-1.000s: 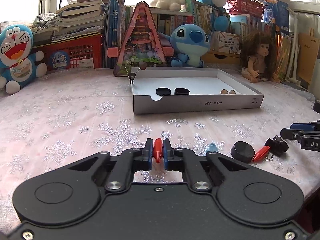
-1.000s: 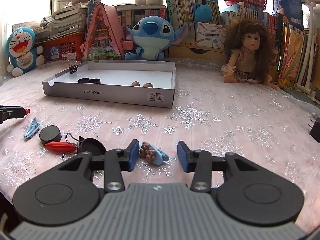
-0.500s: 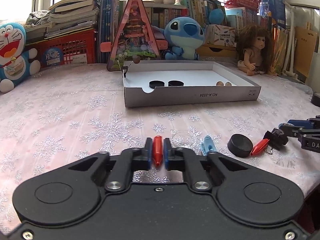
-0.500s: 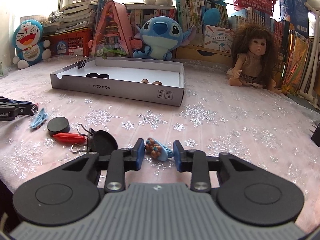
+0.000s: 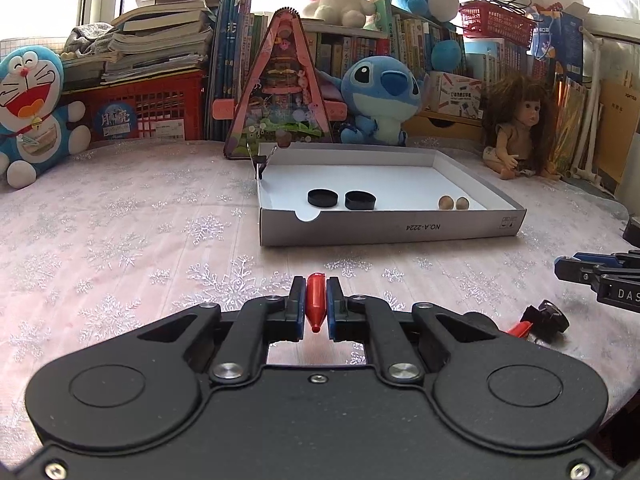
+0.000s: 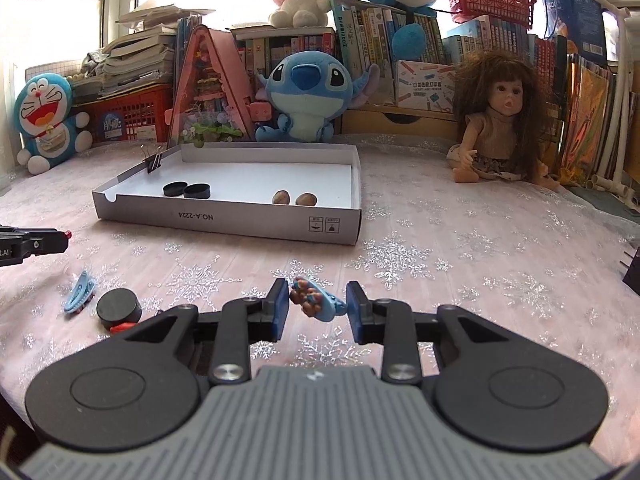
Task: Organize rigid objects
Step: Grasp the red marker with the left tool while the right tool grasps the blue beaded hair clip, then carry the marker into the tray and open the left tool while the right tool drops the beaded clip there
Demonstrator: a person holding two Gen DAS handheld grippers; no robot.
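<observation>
My left gripper [image 5: 313, 300] is shut on a red clip [image 5: 315, 300] and holds it above the tablecloth, facing the white box tray [image 5: 392, 229]. My right gripper [image 6: 318, 305] is shut on a blue hair clip with brown beads [image 6: 316, 305], lifted off the cloth. The tray [image 6: 224, 222] holds two black caps [image 6: 186, 190] and two nuts [image 6: 294, 198]. A blue hair clip [image 6: 80, 297], a black cap [image 6: 119, 307] and a red clip [image 6: 122, 326] lie on the cloth at left.
A binder clip [image 6: 153, 160] grips the tray's far left corner. Plush toys, a doll [image 6: 496, 120], books and red baskets line the back. A black binder clip [image 5: 546, 316] lies at right in the left wrist view. A dark object [image 6: 632, 276] sits at the right edge.
My right gripper closed on the blue beaded clip and lifted it. My left gripper rose with the red clip and moved toward the tray.
</observation>
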